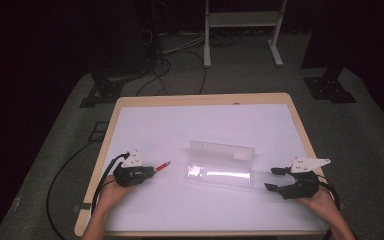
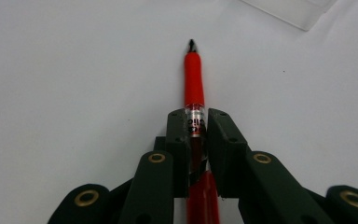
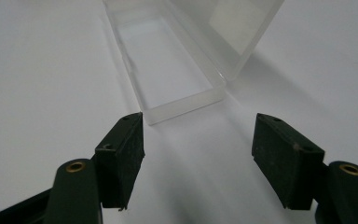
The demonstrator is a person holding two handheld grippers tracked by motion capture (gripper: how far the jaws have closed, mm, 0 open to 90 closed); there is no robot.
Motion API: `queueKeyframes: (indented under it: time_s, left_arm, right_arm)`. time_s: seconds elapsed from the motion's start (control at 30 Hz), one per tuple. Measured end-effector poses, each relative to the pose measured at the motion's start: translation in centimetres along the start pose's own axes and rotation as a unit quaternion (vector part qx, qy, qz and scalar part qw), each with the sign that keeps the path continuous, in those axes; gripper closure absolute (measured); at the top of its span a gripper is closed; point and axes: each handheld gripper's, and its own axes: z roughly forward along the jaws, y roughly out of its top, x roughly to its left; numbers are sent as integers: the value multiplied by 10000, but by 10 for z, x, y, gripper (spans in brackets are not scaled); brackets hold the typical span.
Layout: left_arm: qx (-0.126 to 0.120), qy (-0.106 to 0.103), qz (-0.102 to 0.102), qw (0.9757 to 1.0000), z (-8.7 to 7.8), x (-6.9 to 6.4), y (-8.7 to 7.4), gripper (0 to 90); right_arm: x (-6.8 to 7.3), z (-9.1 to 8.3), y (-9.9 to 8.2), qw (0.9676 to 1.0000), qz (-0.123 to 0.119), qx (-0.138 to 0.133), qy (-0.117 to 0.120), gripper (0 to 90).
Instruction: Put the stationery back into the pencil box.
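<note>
Two grippers: left gripper (image 1: 148, 170) sits to the left of the clear plastic box (image 1: 219, 178); right gripper (image 1: 275, 179) sits just off the box's right end.
Left jaws: clamped narrow on the red pen (image 2: 194, 88), pads pressing its clear printed band.
Right jaws: standing wide with nothing between them, aimed at the box's short end wall (image 3: 186, 105).
Pen place: low over the white table (image 1: 180, 130), left of the box and apart from it, black tip pointing toward the box.
Box place: open, its lid (image 1: 222, 150) raised behind it along the far side; the tray looks empty.
Step in hand (judged): pen is gripped and ready to be carried to the box.
Risk 1: pen could swivel or slide in the jaws, since they hold a smooth round barrel and much of the pen sticks out ahead of the pads.
Risk 2: long tip could knock the box's left wall on approach and shove the light box across the table, because nothing holds it.
Risk 3: pen set down crosswise could bridge the rim instead of dropping in; the tray is narrow, so the pen likely needs to lie along its length.
Risk 4: raised lid could be bumped shut or tipped by a high approach from the far side.
</note>
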Motion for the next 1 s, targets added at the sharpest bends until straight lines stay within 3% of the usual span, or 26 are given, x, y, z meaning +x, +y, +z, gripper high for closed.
queueKeyframes:
  time_s: [0.3,0.57,0.63,1.0]
  left_arm:
    - [-71,-57,67,9999,-3,-1,1,792]
    - [-188,-355,128,9991,-9,-4,4,792]
    - [-68,-370,302,9988,-11,-5,9,792]
    - [-212,-615,698,9954,-19,-11,38,792]
  right_arm:
    - [-1,-1,-3,10000,53,-39,-29,336]
    - [-3,-4,-6,9999,81,-44,-75,336]
    - [-4,-5,-7,9999,96,-50,-91,334]
    - [-6,-8,-12,9996,233,-64,-109,309]
